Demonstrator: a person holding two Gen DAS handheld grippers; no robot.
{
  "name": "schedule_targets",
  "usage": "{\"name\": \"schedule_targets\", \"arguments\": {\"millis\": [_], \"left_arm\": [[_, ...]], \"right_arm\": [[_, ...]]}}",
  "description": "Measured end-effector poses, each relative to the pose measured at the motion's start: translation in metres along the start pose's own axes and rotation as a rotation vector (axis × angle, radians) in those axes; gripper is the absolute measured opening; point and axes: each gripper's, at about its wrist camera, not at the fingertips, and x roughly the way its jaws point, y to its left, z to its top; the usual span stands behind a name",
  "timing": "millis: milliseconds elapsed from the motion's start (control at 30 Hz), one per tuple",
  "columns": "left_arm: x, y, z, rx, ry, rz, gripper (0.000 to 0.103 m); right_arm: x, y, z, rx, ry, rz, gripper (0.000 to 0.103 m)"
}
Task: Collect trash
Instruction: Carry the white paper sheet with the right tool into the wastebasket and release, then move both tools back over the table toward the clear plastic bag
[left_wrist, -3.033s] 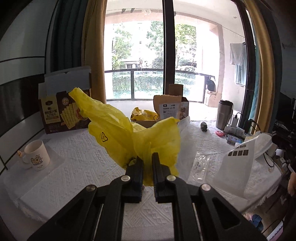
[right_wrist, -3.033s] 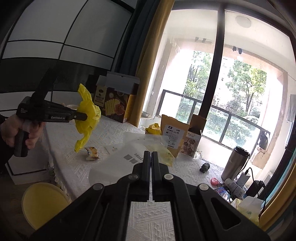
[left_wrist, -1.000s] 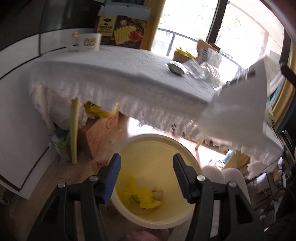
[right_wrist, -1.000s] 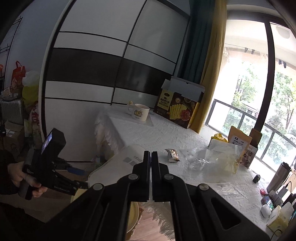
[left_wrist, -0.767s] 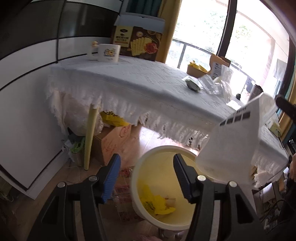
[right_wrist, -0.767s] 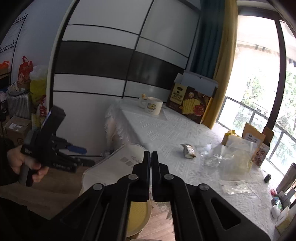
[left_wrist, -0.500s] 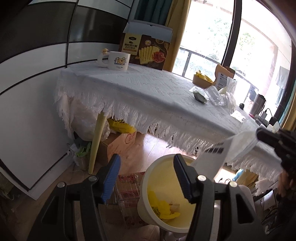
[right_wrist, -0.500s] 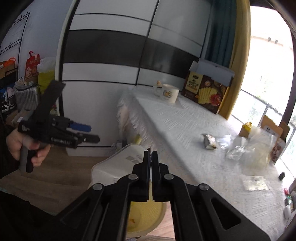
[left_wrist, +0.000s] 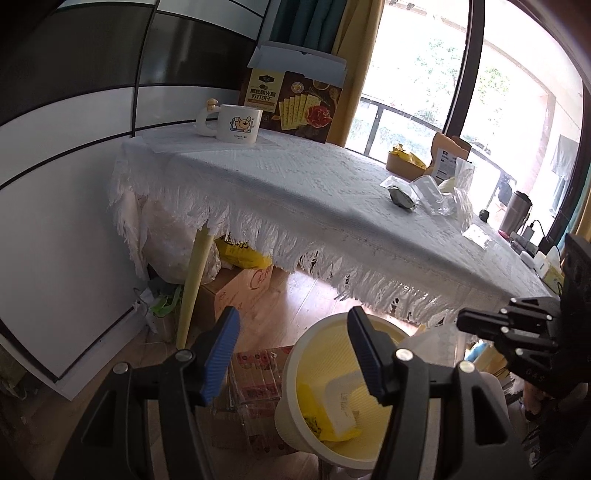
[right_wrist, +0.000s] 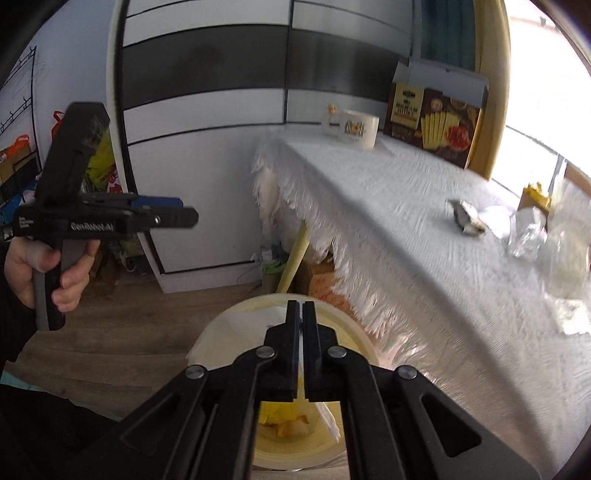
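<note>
A pale yellow trash bin (left_wrist: 295, 373) stands on the floor beside the table; it also shows in the right wrist view (right_wrist: 362, 350). Inside it lie a crumpled yellow bag (left_wrist: 314, 417) and a white plastic bag (left_wrist: 343, 398). My left gripper (left_wrist: 291, 350) is open and empty above the bin's near side. My right gripper (right_wrist: 302, 314) is shut on the white plastic bag (right_wrist: 236, 328), which hangs into the bin. A dark snack wrapper (left_wrist: 400, 195) and clear plastic wrappers (left_wrist: 432, 192) lie on the table.
The table (left_wrist: 280, 184) has a white fringed cloth. On it stand a mug (left_wrist: 236, 123), a cracker box (left_wrist: 291, 103), a brown paper bag (left_wrist: 448, 157) and a steel tumbler (left_wrist: 515, 212). Cardboard boxes (left_wrist: 240, 291) sit under the table. A black-and-white cabinet wall (right_wrist: 207, 110) stands behind.
The left gripper dropped the yellow bag into the bin and opened. The right gripper carried the white bag from table height down into the bin.
</note>
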Motion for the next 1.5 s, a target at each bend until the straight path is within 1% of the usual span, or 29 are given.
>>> {"name": "schedule_targets", "arguments": {"millis": [167, 233, 300, 367, 600, 1000, 1267, 1500], "left_arm": [[0.002, -0.007, 0.000, 0.013, 0.003, -0.003, 0.061], [0.003, -0.010, 0.001, 0.021, 0.004, -0.004, 0.061], [0.004, -0.013, 0.002, 0.024, 0.005, -0.006, 0.061], [0.005, -0.017, 0.003, 0.030, 0.005, -0.008, 0.061], [0.008, -0.035, 0.007, 0.061, 0.004, -0.020, 0.061], [0.017, -0.077, 0.019, 0.115, -0.006, -0.063, 0.062], [0.029, -0.103, 0.028, 0.145, -0.010, -0.093, 0.062], [0.042, -0.124, 0.038, 0.172, -0.018, -0.123, 0.062]], "right_arm": [[0.015, -0.011, -0.009, 0.037, 0.058, 0.009, 0.002], [0.017, -0.013, -0.012, 0.042, 0.067, 0.011, 0.007], [0.017, -0.016, -0.014, 0.048, 0.064, 0.012, 0.027], [0.015, -0.019, -0.016, 0.054, 0.056, 0.017, 0.039], [0.001, -0.033, -0.021, 0.083, 0.024, -0.001, 0.039], [-0.038, -0.062, -0.031, 0.117, -0.032, -0.054, 0.039], [-0.060, -0.090, -0.033, 0.148, -0.066, -0.097, 0.041], [-0.071, -0.116, -0.034, 0.181, -0.088, -0.131, 0.042]]}}
